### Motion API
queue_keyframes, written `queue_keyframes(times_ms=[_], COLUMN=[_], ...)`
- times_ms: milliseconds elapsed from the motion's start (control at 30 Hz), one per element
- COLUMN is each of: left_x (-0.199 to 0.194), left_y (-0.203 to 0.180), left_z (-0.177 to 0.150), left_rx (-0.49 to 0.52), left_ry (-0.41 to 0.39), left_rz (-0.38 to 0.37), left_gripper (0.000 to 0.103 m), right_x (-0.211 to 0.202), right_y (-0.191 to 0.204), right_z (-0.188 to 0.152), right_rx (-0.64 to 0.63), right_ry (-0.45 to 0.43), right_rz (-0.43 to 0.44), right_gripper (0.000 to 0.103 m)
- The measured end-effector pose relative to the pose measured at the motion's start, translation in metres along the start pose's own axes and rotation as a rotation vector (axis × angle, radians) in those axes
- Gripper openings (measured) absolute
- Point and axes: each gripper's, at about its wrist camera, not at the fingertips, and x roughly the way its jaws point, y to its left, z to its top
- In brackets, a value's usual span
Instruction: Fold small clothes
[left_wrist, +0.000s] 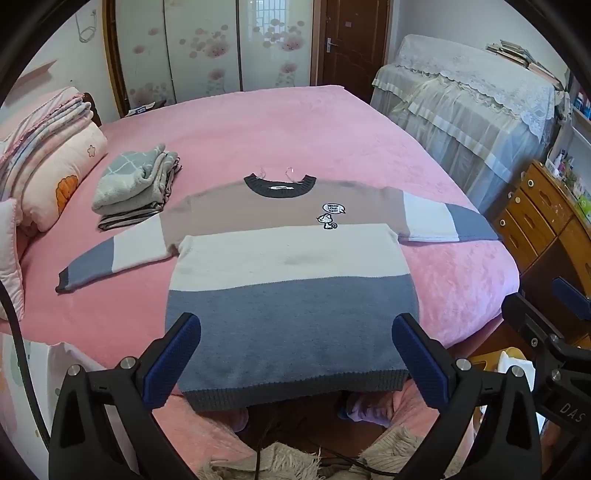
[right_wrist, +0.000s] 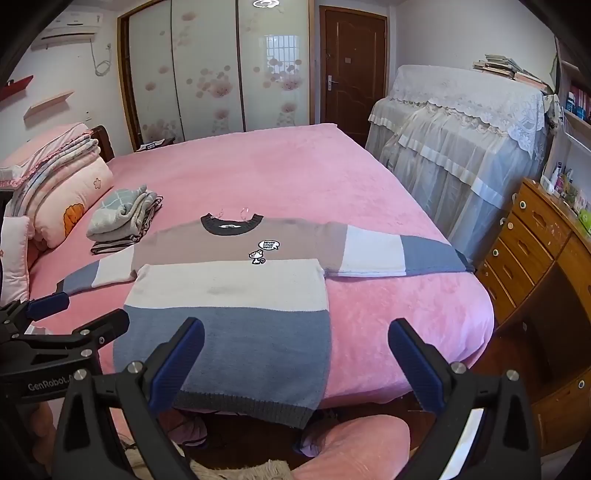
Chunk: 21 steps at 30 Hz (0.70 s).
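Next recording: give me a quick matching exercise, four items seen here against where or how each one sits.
Items:
1. sweater
2. folded clothes pile
3. left hand-held gripper
4. books

States:
A. on the lace-covered furniture
B. open, at the sweater's hem
C. spread flat, sleeves out
D. stacked beside the pillows

Pairs: 1-C, 2-D, 3-B, 4-A
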Motion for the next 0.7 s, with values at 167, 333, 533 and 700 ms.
queue_keyframes(times_ms=[167, 333, 533, 700], left_x=[-0.001, 0.002, 0.002, -0.003], left_y=[0.000, -0.009, -0.009, -0.009], left_z=[0.000, -0.004, -0.003, -0.004], left_rx=[0.001, 0.006, 0.005, -0.004], left_ry=[0.003, 0.005, 0.008, -0.010], left_rz=[-0.001, 0.000, -0.013, -0.004], left_gripper=[0.102, 0.102, 0.102, 0.102], right_x=[0.001, 0.003, 0.003, 0.009], right_y=[-0.002, -0.006, -0.006, -0.008], right_z=[-0.001, -0.001, -0.002, -0.007], right_rx=[-0.002, 0.010, 0.011, 0.011], right_ry=[-0.003, 0.009, 0.010, 0.009], right_rz=[0.000, 0.006, 0.007, 0.012], right_gripper=[0.100, 0.100, 0.100, 0.100])
